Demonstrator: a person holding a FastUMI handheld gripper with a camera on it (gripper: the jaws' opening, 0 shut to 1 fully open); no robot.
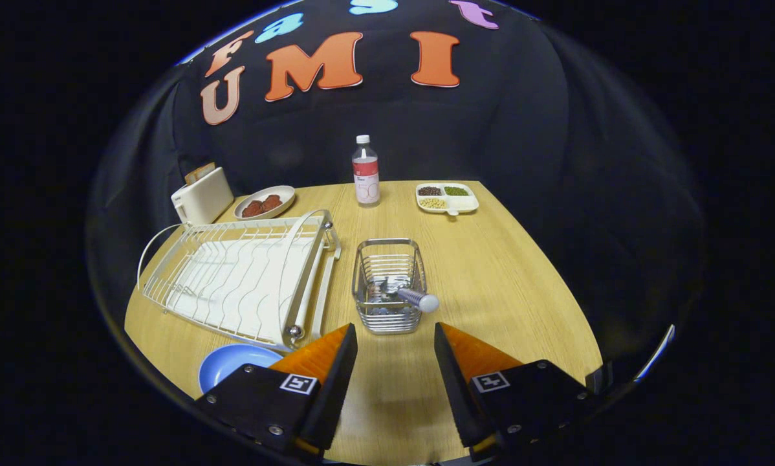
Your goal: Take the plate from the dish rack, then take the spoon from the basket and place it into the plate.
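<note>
My gripper (pixel 395 338) is open above the wooden table, with nothing between its two orange-and-black fingers. Just ahead of the fingertips stands a small wire basket (pixel 387 259). The spoon (pixel 413 298) lies in it, its grey handle sticking out over the basket's near right rim. A blue plate (pixel 232 362) lies flat on the table beside my left finger, which covers part of it, just in front of the dish rack's near corner. The white wire dish rack (pixel 239 275) sits left of the basket and holds no dishes.
Along the far side of the table (pixel 491 272) stand a white toaster (pixel 201 194), a plate with brown food (pixel 264 202), a clear bottle (pixel 365 173) and a divided tray of beans (pixel 446 197). Bare wood lies right of the basket.
</note>
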